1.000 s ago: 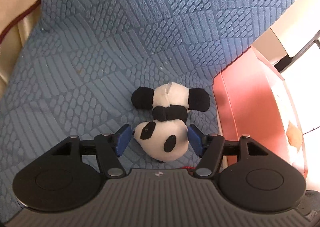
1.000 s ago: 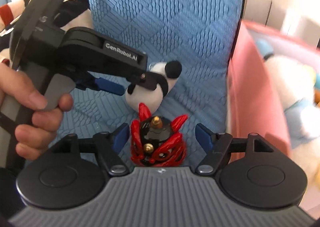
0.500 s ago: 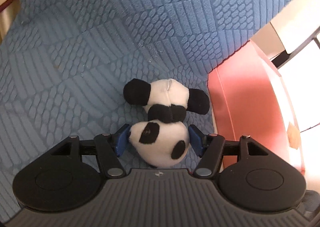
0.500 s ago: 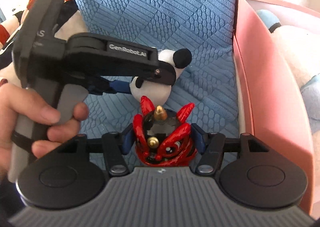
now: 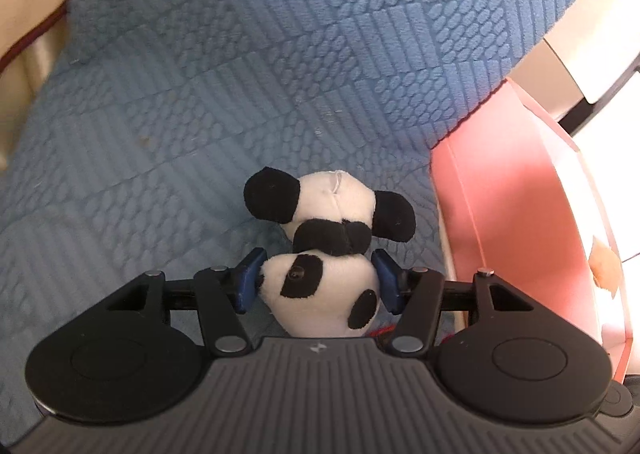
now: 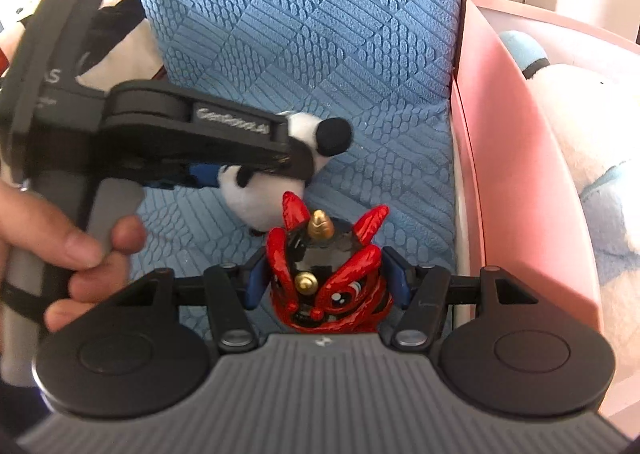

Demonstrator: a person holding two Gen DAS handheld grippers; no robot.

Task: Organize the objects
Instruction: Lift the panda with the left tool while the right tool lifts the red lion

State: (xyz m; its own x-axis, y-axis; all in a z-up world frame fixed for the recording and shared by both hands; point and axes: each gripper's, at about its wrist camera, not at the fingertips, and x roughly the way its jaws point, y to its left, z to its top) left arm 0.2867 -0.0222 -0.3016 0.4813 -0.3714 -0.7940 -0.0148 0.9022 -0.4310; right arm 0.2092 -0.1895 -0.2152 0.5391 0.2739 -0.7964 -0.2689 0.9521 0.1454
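Panda plush (image 5: 320, 294) pinched between left gripper (image 5: 318, 286) pads, just closing; red figurine (image 6: 328, 286) likewise in right gripper (image 6: 326, 286).

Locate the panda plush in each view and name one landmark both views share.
Left wrist: panda plush at lower centre, its head between the left gripper pads.
Right wrist: panda plush at centre left, partly hidden behind that gripper.
Shared landmark: pink box at right.

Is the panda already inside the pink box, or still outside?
Outside. The panda lies on the blue cushion beside the pink box.
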